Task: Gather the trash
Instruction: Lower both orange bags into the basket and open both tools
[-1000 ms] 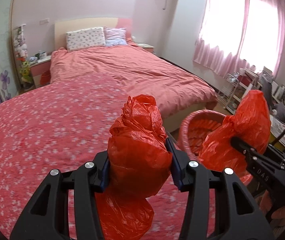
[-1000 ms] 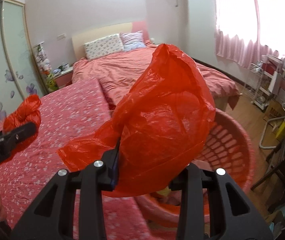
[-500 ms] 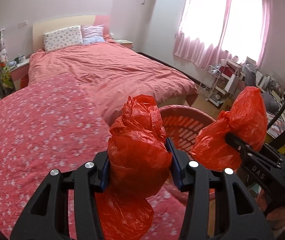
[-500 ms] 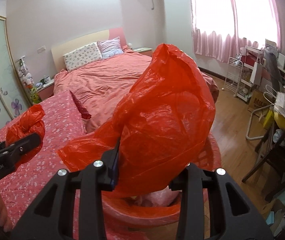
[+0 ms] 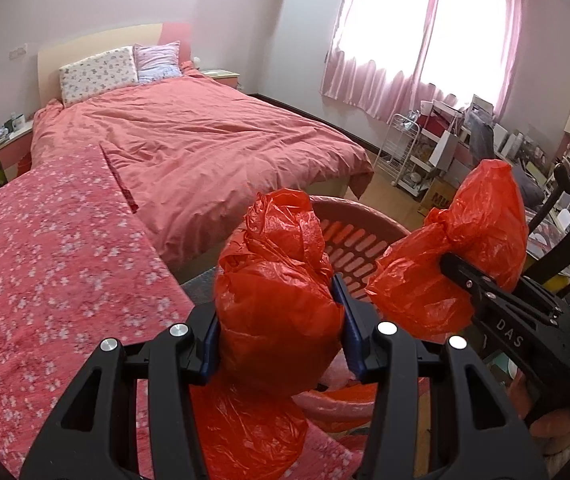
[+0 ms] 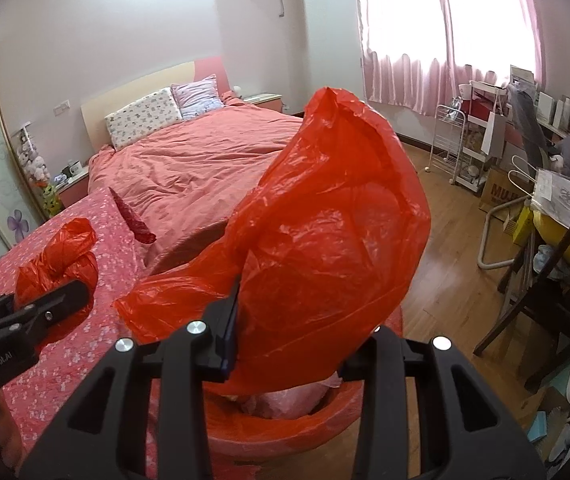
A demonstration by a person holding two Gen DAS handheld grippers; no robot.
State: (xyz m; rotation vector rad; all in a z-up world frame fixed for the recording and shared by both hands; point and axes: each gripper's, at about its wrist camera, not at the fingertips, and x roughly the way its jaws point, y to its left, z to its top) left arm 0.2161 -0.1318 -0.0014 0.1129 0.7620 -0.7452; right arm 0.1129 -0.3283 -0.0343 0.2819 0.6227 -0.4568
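Large bed with salmon-pink duvet (image 5: 205, 152) fills the room's middle; a nearer surface under a red cloth with small white flowers (image 5: 45, 280) adjoins it. Round pink plastic slotted basket (image 5: 359, 236) stands beside that cloth's edge, below both bags. Left hand-held gripper (image 5: 279, 330): jaws narrow, pads pressed on both sides of a crumpled red plastic trash bag (image 5: 277, 292), knotted top upward, tail hanging below. Right hand-held gripper (image 6: 293, 344): jaws narrow, clamped on a second, puffier red plastic bag (image 6: 325, 240) held over the basket mouth (image 6: 285, 428).
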